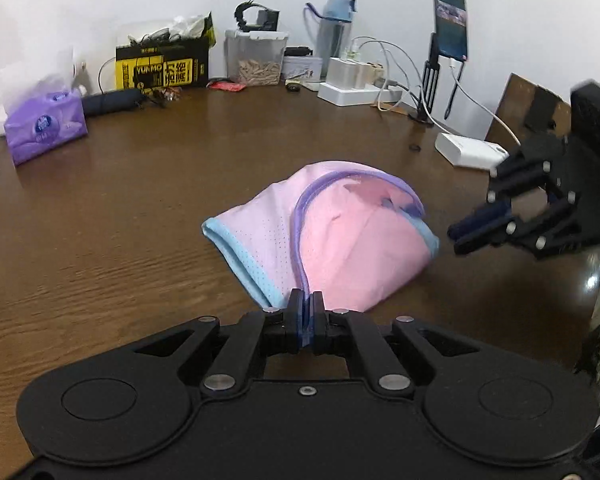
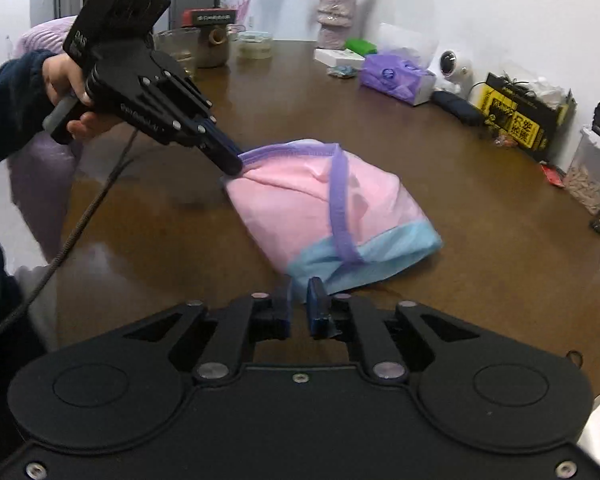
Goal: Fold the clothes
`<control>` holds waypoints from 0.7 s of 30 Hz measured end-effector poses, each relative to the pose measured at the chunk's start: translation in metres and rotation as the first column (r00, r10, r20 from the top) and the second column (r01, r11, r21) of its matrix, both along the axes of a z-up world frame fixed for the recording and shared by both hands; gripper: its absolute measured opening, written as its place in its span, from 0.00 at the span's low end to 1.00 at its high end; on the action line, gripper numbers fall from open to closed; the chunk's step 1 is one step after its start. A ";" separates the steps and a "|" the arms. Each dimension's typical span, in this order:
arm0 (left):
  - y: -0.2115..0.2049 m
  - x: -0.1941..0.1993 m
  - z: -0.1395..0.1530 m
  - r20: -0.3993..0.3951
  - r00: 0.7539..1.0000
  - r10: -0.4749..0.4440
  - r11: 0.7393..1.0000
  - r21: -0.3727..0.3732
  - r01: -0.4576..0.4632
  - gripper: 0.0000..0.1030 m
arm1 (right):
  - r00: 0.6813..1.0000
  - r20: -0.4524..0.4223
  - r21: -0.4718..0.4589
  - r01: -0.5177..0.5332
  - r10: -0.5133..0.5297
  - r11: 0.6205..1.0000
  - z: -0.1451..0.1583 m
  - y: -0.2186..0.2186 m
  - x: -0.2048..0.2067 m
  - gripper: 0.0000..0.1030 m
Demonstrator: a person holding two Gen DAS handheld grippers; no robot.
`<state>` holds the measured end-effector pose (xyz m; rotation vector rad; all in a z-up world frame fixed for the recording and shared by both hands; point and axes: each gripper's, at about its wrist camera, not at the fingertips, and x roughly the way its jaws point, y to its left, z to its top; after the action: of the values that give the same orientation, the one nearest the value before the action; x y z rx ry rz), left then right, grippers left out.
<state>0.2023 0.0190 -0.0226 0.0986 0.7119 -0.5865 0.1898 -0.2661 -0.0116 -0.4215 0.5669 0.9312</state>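
A small pink garment (image 1: 340,240) with purple trim and light blue hems lies partly folded on the brown wooden table (image 1: 120,208). My left gripper (image 1: 307,300) is shut on its near purple-trimmed edge; in the right wrist view the same gripper (image 2: 232,160) pinches the garment's (image 2: 320,208) far left corner. My right gripper (image 2: 299,292) is slightly open, its fingertips just at the blue hem, holding nothing. In the left wrist view the right gripper (image 1: 460,236) hovers just right of the garment.
Along the back wall stand a purple tissue pack (image 1: 44,128), a yellow-black box (image 1: 162,64), a clear container (image 1: 260,58), a water bottle (image 1: 336,28), a power strip (image 1: 356,88), a phone on a stand (image 1: 450,24) and a white power bank (image 1: 470,150). A vase (image 2: 336,12) and jars stand at the far end.
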 end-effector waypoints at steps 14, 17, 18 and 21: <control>-0.002 0.012 0.040 0.152 0.986 0.071 0.996 -0.068 -0.061 0.48 | 0.990 0.138 0.022 0.019 -0.022 1.000 0.014 0.050 0.023 0.30; 0.000 0.020 0.036 0.132 0.986 0.104 0.993 -0.061 -0.096 0.48 | 0.994 0.111 0.018 0.003 -0.005 1.000 0.007 0.051 0.023 0.09; 0.000 0.021 0.035 0.128 0.985 0.112 0.993 -0.060 -0.105 0.48 | 0.994 0.111 0.024 -0.001 -0.002 1.000 0.006 0.050 0.024 0.09; -0.001 0.026 0.034 0.119 0.984 0.131 0.990 -0.071 -0.123 0.48 | 0.989 0.147 0.050 -0.028 0.021 0.998 0.017 0.041 0.010 0.08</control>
<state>0.2282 0.0184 0.0117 0.0303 0.5742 -0.4761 0.2000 -0.2255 0.0057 -0.4463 0.4037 0.9284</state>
